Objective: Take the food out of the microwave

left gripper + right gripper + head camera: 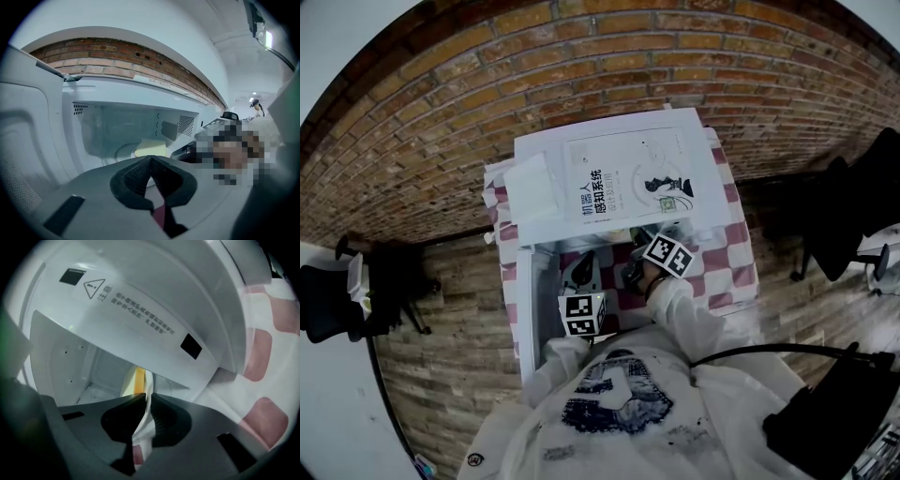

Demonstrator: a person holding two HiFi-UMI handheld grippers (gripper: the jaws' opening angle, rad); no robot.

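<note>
**Microwave open, right jaws pinching the plate's rim**

Microwave (539,145) is standing on the worktop (731,253), which is wearing a pink-and-white checked cloth. A book (628,178) is lying on top of it, and the door (525,300) is hanging open on the person's left. Inside, the white plate (149,383) is sitting on the cavity floor and carrying the pale yellow food (151,148).

The right gripper (147,395) is clamping the plate's near edge, with its jaws drawn in on the thin white rim. The left gripper (151,158) is hanging at the mouth of the cavity with its jaws clenched tip to tip on nothing, the food lying just beyond them.

Judging from this, the step in hand is drawing the plate out. Doing that well is looking like a slow, straight pull towards the person, with the plate held flat so the food is not sliding. The rim should be lifting just clear of the sill and staying off the door. With only one edge pinched the plate is likely to be sagging, so the left jaws would be helping by opening and taking the other side.

Both grippers are pointing forward and slightly down into the opening, side by side. The right one is rolled about its own axis, so the cavity is appearing tilted in its view. The right sleeve (694,319) is reaching in from the person's chest.
</note>
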